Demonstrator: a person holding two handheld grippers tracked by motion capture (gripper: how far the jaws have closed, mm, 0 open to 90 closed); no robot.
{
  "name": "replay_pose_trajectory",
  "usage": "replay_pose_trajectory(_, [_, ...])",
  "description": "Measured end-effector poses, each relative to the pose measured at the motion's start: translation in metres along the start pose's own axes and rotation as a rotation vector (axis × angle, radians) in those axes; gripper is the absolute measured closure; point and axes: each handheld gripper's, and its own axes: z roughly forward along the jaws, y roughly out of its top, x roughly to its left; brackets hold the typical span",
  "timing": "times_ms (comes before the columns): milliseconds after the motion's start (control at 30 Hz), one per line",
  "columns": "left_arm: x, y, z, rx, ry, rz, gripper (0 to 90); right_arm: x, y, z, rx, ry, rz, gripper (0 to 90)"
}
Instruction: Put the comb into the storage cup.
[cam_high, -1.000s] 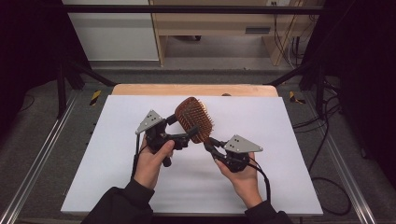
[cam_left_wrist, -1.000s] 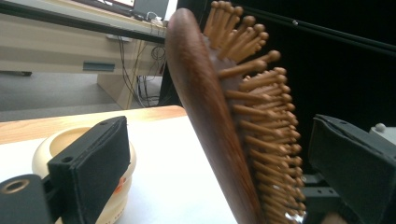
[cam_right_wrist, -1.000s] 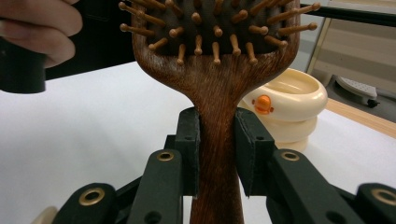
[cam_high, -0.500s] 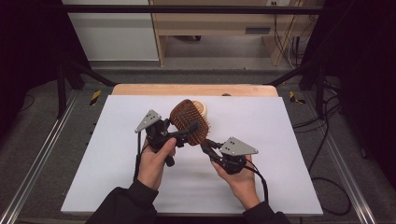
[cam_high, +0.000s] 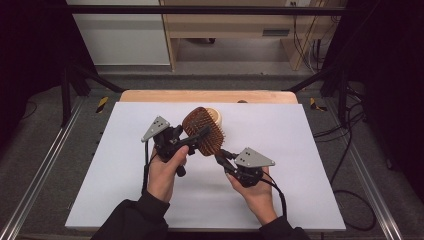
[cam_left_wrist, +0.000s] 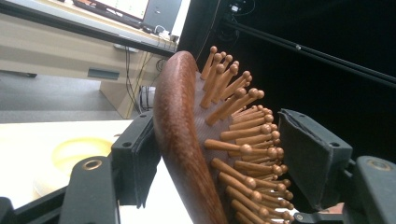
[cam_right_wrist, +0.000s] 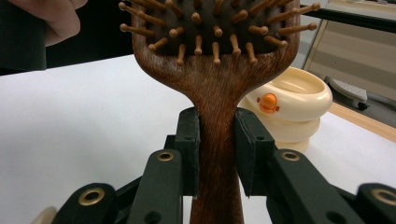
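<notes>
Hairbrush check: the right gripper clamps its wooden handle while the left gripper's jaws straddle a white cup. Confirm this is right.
Not quite. The right gripper does clamp the wooden handle of the hairbrush, but the left gripper straddles the brush's bristled head, not a cup; its jaws have just been closing around it. The left gripper view shows this.

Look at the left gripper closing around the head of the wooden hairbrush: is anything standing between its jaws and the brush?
Nothing visible does. The left gripper has just been closing, with the hairbrush head between its jaws: one pad sits at the smooth wooden back, the other faces the bristle tips. The right gripper clamps the handle.
</notes>
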Motion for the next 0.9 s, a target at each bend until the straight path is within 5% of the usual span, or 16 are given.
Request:
replay_pose_trajectory(233, [-0.0021, 0.0026, -0.0021, -0.002, 0.015, 0.002, 33.7, 0.0029, -0.0004, 0.0009, 0.004, -0.005, -0.016, 72.8])
replay_pose_trajectory(500, [-0.0008, 0.0031, -0.0019, -0.007, -0.012, -0.076, 41.8, 0.0042, -0.0015, 0.0021, -0.001, 0.003, -0.005, 72.8])
replay_pose_trajectory(900, [0.0014, 0.0026, -0.0013, 0.016, -0.027, -0.123, 47.9, 0.0034, -0.0036, 0.004, 0.019, 0.006, -0.003, 72.8])
